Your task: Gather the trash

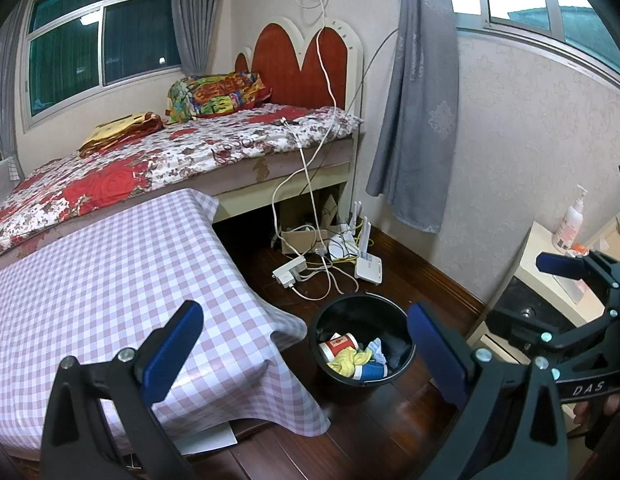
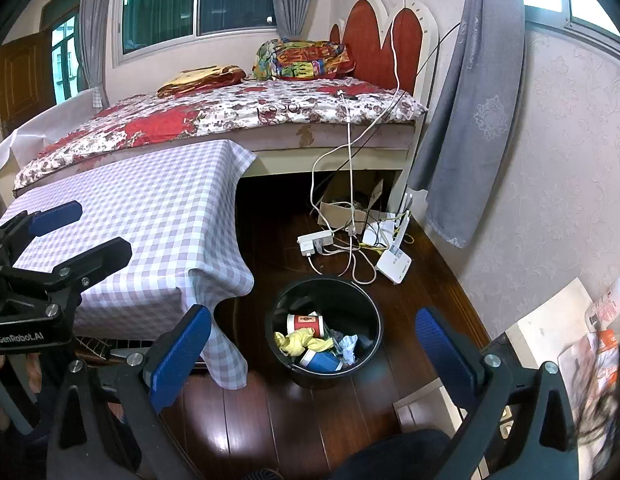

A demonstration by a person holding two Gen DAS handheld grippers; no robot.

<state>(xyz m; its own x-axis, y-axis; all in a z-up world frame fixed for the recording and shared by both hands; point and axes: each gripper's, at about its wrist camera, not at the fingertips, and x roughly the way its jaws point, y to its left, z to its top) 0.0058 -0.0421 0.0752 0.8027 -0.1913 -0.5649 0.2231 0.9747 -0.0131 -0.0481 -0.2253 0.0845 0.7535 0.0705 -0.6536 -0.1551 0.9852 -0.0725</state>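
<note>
A black trash bin (image 1: pixel 329 376) (image 2: pixel 373 320) stands on the dark wood floor beside the checked table. It holds a red and white cup (image 1: pixel 338 347) (image 2: pixel 306 322), a yellow crumpled cloth (image 1: pixel 347 361) (image 2: pixel 300 340), a blue cup (image 1: pixel 373 372) (image 2: pixel 321 361) and crumpled paper (image 2: pixel 347 348). My left gripper (image 1: pixel 306 356) is open and empty, above and in front of the bin; it also shows in the right wrist view (image 2: pixel 80 230). My right gripper (image 2: pixel 313 356) is open and empty over the bin; it also shows at the right of the left wrist view (image 1: pixel 565 266).
A table with a lilac checked cloth (image 1: pixel 110 280) (image 2: pixel 150 208) stands left of the bin, a bed (image 1: pixel 170 152) behind it. A power strip (image 1: pixel 288 272), white cables and a router (image 1: pixel 367 266) lie on the floor behind the bin. A white cabinet (image 1: pixel 549 280) with a pump bottle (image 1: pixel 569 220) is at right.
</note>
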